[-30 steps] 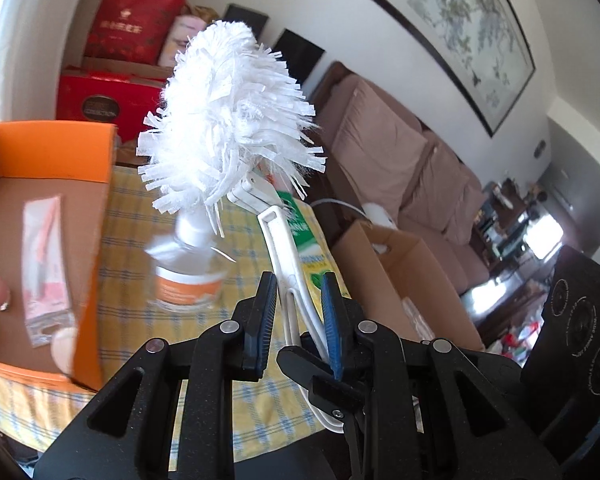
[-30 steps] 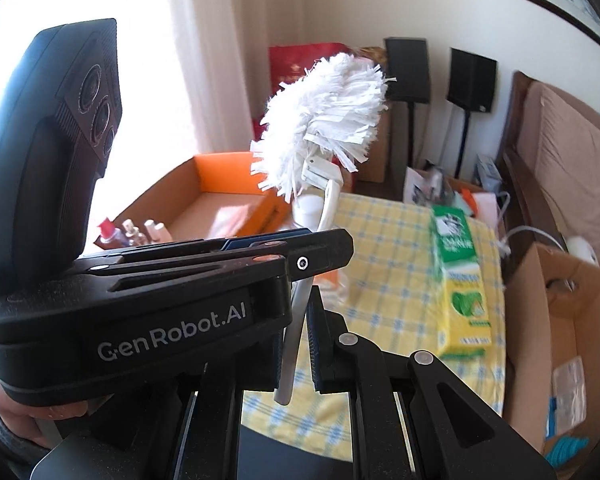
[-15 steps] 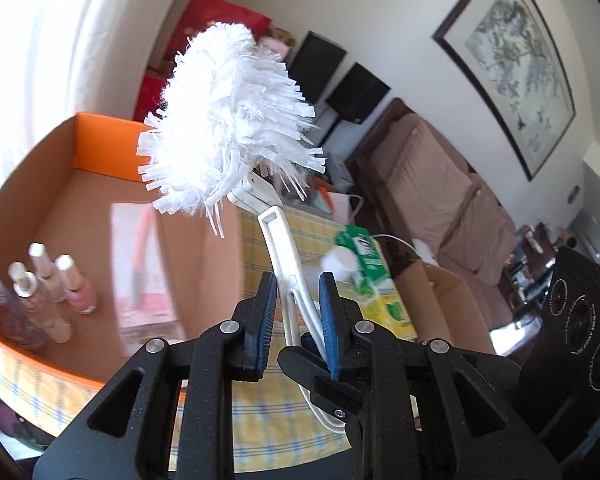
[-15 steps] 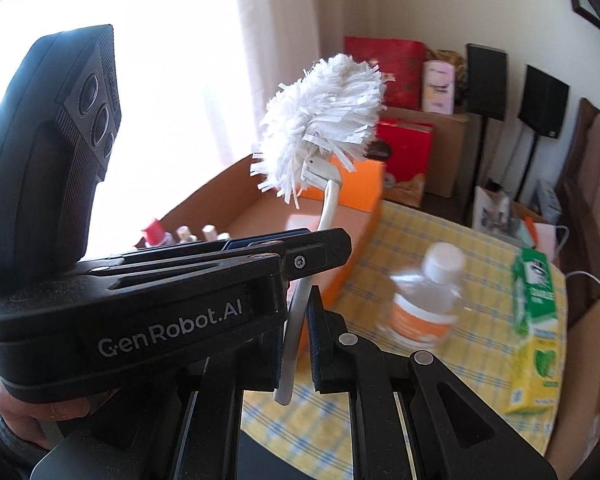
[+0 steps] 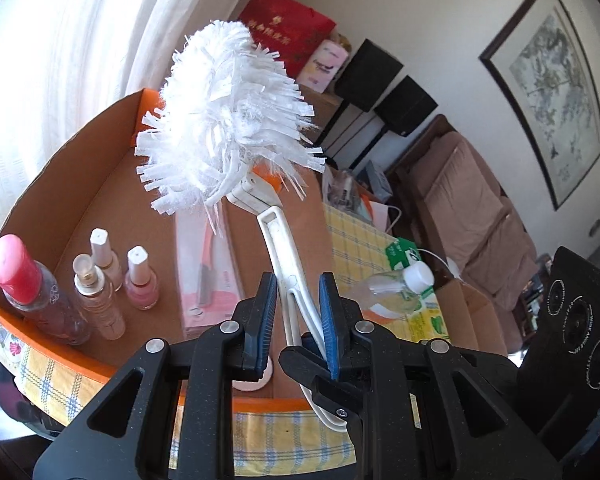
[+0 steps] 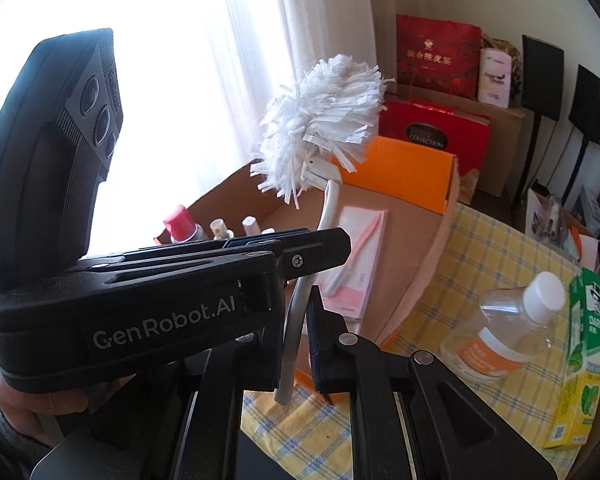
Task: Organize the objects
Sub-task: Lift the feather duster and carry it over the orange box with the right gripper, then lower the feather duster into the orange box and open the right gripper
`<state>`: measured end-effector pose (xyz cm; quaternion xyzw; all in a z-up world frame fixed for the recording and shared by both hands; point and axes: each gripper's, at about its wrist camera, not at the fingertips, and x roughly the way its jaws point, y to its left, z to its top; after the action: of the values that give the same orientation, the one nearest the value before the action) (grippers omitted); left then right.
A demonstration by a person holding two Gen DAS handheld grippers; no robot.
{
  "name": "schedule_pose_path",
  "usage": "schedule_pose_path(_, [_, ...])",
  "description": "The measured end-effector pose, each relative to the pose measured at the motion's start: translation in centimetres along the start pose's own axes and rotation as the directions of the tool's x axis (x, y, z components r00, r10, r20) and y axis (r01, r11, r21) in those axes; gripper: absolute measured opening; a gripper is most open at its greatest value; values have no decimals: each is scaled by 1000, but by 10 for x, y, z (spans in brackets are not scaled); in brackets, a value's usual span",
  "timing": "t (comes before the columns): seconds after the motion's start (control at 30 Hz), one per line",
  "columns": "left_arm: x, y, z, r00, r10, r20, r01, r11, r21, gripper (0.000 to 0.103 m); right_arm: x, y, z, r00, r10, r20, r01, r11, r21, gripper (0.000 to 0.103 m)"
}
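Note:
A white fringed duster on a white loop handle is held up over the orange-rimmed cardboard box. My left gripper is shut on the handle low down, blue pads on either side. My right gripper is shut on the same handle close by. The left gripper's black body crosses in front of it, and a hand holds that body. The duster head hangs above the box's far half.
In the box stand a pink-capped bottle and small nail-polish bottles, beside a flat pink packet. A clear white-capped bottle and a green-yellow carton lie on the yellow checked cloth. A sofa stands beyond.
Both grippers have carried the duster sideways from above the checked cloth to above the cardboard box and a little lower. Their hold on the handle is the same.

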<state>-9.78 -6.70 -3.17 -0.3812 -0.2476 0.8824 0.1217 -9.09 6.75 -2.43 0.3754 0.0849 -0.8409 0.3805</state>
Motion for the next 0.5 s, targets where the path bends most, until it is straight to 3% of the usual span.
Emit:
schedule_pose_path(0.3, [19,30,-2,999,29,-38,-32,997,-66,20,32,-11,-1,998,32,-56,-31,999,16,9])
schedule_pose_path(0.43, [14,36,-3,998,61,-1,-61,995,-81,41,40,-19,-4,997,16,-71,-14,999,41,9])
schedule_pose_path(0.5, [13,38,-3,998,61,2,-61,994,-85,44,40,-22,-5,997,13,-70,-9,998,58,11])
